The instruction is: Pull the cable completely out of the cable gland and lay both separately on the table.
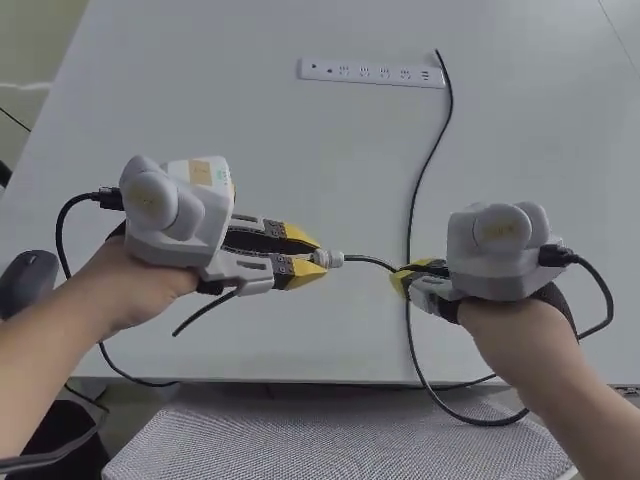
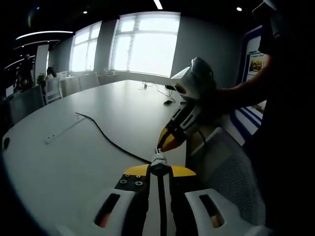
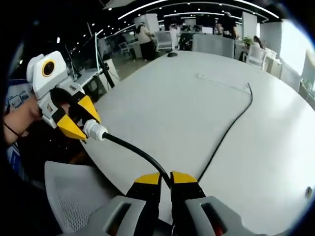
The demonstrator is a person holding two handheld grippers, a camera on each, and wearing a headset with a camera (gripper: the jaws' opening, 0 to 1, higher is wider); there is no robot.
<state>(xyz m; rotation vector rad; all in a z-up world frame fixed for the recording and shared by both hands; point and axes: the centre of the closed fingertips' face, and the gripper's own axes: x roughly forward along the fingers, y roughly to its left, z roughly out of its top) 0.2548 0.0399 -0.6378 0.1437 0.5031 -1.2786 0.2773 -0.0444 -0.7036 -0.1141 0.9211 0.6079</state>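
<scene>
The gland [image 1: 329, 260] is clamped in the tips of the left gripper [image 1: 306, 266]; the cable [image 1: 372, 264] leaving it is pinched by the right gripper [image 1: 407, 279].

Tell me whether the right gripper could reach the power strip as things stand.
Probably not yet: the right gripper is shut on the cable. The bare table toward the power strip looks free.

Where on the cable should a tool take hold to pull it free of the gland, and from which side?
Grip the cable on its bare black stretch a little beyond the gland, coming from the side away from the left tool, jaws across it. That stretch leaves the gland nearly straight, so the pull would follow the gland's axis. The right tool is shut there.
</scene>
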